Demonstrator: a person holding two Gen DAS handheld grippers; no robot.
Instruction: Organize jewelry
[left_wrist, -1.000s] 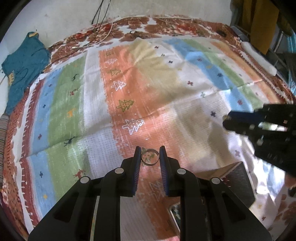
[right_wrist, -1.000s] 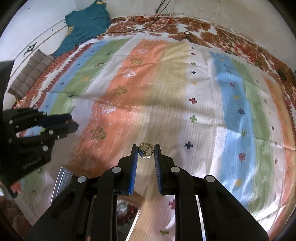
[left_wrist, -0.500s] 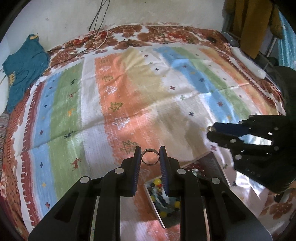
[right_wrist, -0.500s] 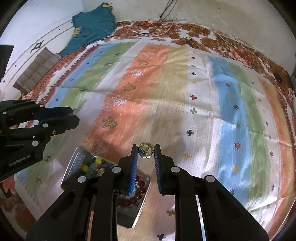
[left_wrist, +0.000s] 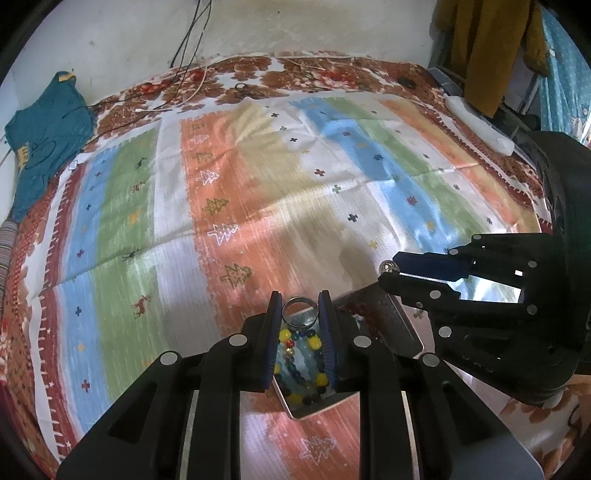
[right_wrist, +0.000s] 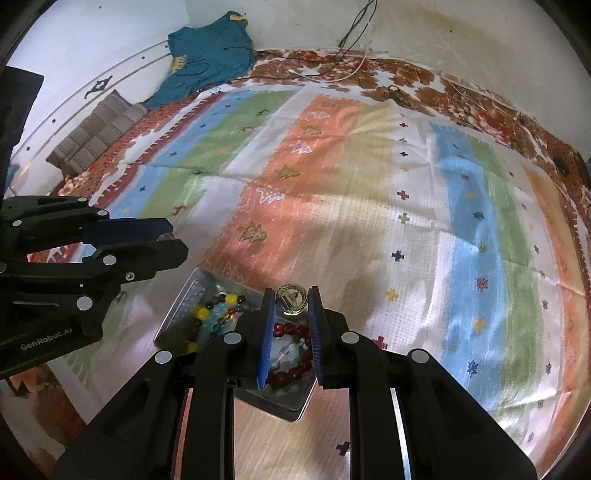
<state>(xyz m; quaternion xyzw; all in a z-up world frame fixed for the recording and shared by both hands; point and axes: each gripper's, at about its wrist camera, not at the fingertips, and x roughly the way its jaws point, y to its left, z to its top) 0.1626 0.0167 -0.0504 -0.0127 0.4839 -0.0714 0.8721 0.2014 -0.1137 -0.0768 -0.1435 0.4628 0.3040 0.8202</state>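
Note:
My left gripper (left_wrist: 300, 308) is shut on a plain silver ring (left_wrist: 300, 313) and holds it above a metal tray (left_wrist: 400, 326) with bead bracelets. My right gripper (right_wrist: 292, 301) is shut on a gold ring with a round face (right_wrist: 292, 298) over the same tray (right_wrist: 184, 301). A multicoloured bead bracelet (left_wrist: 301, 363) lies in the tray's left part and shows in the right wrist view (right_wrist: 216, 314). A dark red bead bracelet (right_wrist: 290, 365) lies in the right part. The right gripper also shows in the left wrist view (left_wrist: 391, 271), the left one in the right wrist view (right_wrist: 170, 243).
The tray sits on a striped cloth (left_wrist: 258, 206) spread over a floral bedcover (left_wrist: 332, 74). A teal shirt (left_wrist: 40, 136) lies at the far left, cables (left_wrist: 177, 96) at the back, a white object (left_wrist: 480, 125) at the far right edge.
Both grippers have pulled back and risen with their rings still held. The tray with the bracelets has come into fuller view under both of them.

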